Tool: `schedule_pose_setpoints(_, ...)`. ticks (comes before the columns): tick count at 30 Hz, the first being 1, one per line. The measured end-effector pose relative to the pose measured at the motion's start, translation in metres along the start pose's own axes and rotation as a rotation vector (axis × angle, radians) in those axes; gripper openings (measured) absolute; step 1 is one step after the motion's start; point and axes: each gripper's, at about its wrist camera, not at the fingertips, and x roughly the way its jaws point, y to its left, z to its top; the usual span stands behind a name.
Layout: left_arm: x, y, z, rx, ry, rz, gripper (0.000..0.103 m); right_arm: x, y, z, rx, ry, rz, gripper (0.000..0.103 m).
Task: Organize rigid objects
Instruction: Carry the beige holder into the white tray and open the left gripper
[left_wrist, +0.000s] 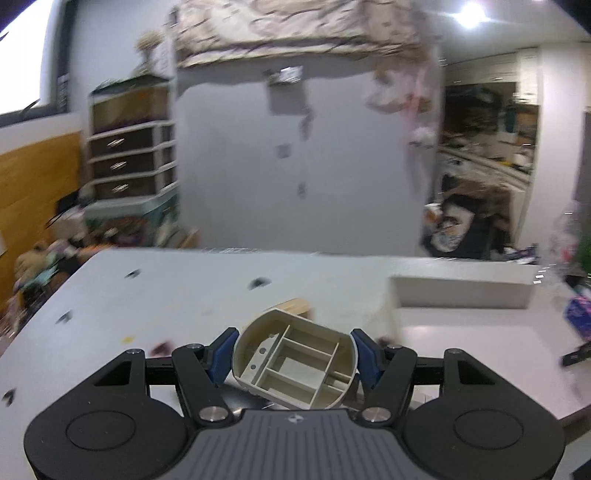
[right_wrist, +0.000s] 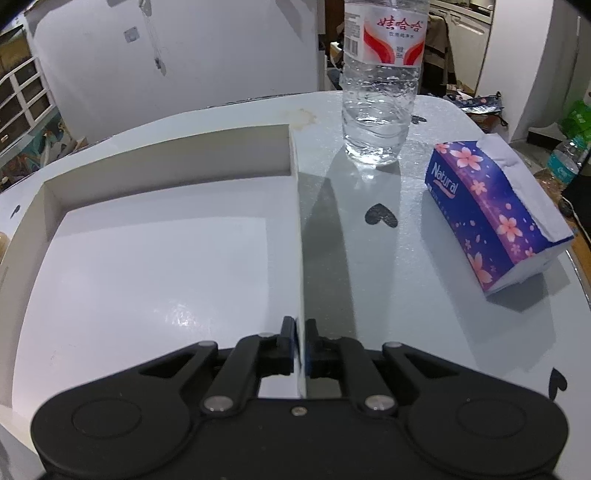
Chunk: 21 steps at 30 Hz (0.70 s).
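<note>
Left tongs (left_wrist: 293, 356) clamp a beige, compartmented organizer (left_wrist: 295, 363).

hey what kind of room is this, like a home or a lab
Most likely a cluttered home room: a plastic drawer tower against the wall, a purple flowered tissue pack and a clear water bottle on the white table.

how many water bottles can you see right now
2. One bottle stands on the table beyond the tissue pack; a second bottle sits off the table at far right. Others may be hidden.

bottle (right_wrist: 376, 110) behind tissues (right_wrist: 491, 210), tray (right_wrist: 291, 162) left
</note>
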Motion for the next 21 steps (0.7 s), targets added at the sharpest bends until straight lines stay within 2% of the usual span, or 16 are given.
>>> schedule_pose_setpoints(6, 0.013, -0.054, 0.013, 0.061, -0.026, -0.1, 0.066, 0.002, 0.003, -0.001, -0.017, -0.029, -0.011, 0.007)
schedule_pose_setpoints(11, 0.027, -0.095, 0.018, 0.097, -0.03, -0.148, 0.066, 0.003, 0.003, -0.001, -0.037, -0.028, -0.008, 0.007)
schedule_pose_setpoints(16, 0.049, -0.136, 0.018, 0.116, -0.003, -0.212, 0.066, 0.003, 0.004, -0.001, -0.041, -0.028, -0.011, 0.007)
schedule_pose_setpoints(21, 0.071, -0.177, 0.004, 0.17, 0.048, -0.271, 0.066, 0.003, 0.005, -0.001, -0.045, -0.028, -0.013, 0.007)
